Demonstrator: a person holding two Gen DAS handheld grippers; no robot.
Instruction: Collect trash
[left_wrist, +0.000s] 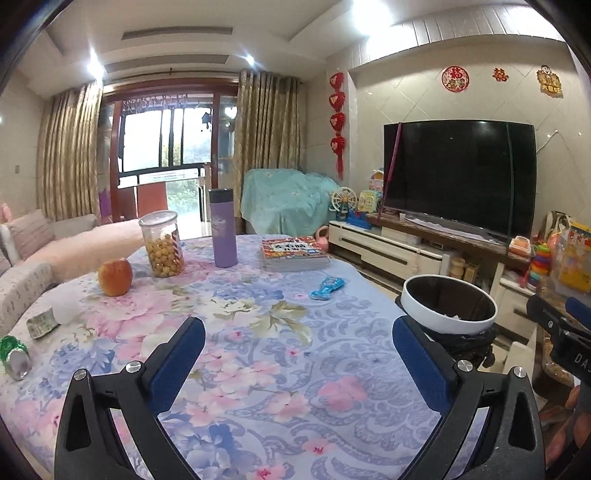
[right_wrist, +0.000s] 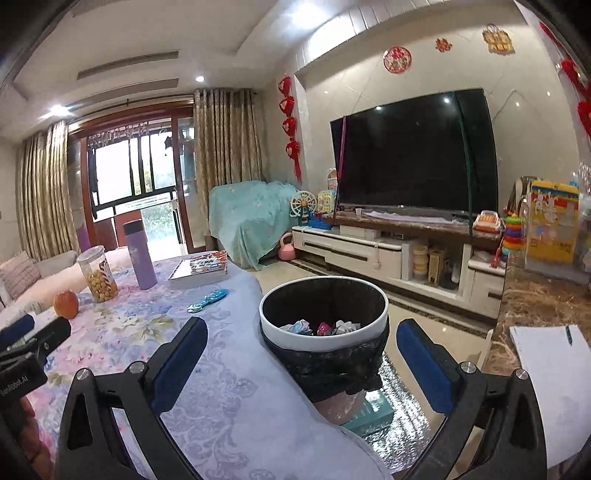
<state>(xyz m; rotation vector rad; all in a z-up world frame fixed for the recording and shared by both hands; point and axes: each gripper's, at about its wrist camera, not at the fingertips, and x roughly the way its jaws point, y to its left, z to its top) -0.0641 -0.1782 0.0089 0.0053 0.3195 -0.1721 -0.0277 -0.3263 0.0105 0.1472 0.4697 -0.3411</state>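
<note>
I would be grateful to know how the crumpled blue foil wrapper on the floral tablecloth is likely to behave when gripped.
The crumpled blue foil wrapper looks thin and flat, so probably light and floppy. Its glossy surface may slip between pads. Lying flat on the floral tablecloth, it may slide or snag cloth.

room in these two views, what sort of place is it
Most likely a home living room: a big television on a low white cabinet, a sofa with cushions, and curtains at a balcony door. Children's toys sit beside the screen.
</note>
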